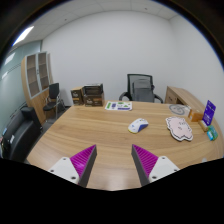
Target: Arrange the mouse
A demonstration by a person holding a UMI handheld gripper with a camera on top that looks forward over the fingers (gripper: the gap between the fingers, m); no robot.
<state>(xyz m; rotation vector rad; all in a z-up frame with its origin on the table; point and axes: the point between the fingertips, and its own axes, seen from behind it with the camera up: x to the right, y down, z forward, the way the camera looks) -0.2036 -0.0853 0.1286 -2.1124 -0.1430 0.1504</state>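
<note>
Mouse (138,125) lies on the table (90,135), well beyond the tongs (113,163) and slightly right of the line running out between the two fingers, so the reach ahead looks to be forward across the wood with a small bias rightward. At the bottom centre of the frame the tongs stand wide open with nothing held; the magenta pads (83,157) face each other across bare tabletop. Moving outward, the mouse is a small white-and-grey shape just right of the frame's centre, its long axis seemingly slanted from lower left to upper right, though it is too small to be sure which end is the front. Right of it, near the table's right edge, rests a pale patterned mat (181,127), apart from the mouse. Farther back, papers (118,105) lie at the far edge of the table, and a black chair (141,88) stands behind it. A purple box (209,111) is at the far right.
</note>
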